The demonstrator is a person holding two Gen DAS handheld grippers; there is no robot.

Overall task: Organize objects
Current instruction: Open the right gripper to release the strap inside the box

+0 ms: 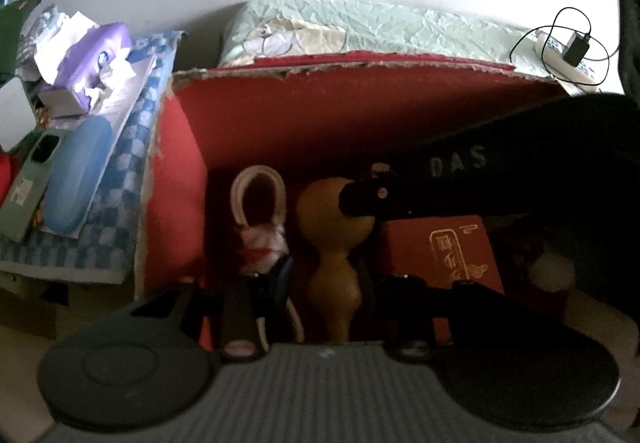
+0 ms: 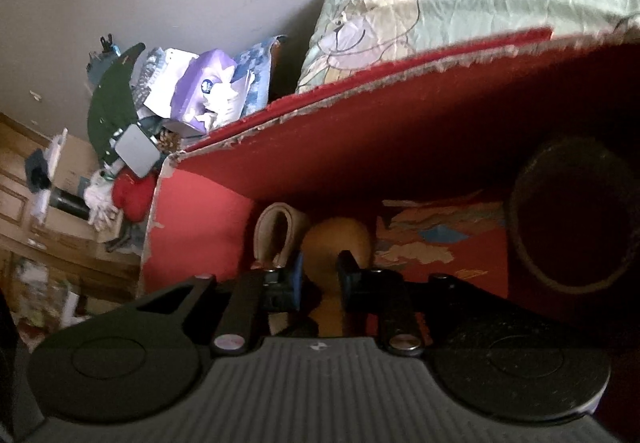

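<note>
A tan wooden gourd (image 1: 334, 243) stands in a red cardboard box (image 1: 304, 111), beside a white looped strap (image 1: 260, 199) and a small red booklet (image 1: 452, 255). In the left wrist view my left gripper (image 1: 326, 275) is open, its fingers either side of the gourd's lower part. My right gripper comes in from the right there, its dark fingertips (image 1: 360, 199) at the gourd's upper bulb. In the right wrist view the right gripper (image 2: 320, 271) closes on the gourd (image 2: 336, 243), blue-padded fingers touching both sides. The strap (image 2: 276, 235) stands left of it.
Left of the box lies a pile: a purple tissue pack (image 1: 96, 59), a blue case (image 1: 76, 179), a green phone case (image 1: 30, 179) on checked cloth. A pale green pillow (image 1: 360, 27) lies behind the box. A black charger (image 1: 576, 47) sits at right. A dark round object (image 2: 572, 215) fills the box's right side.
</note>
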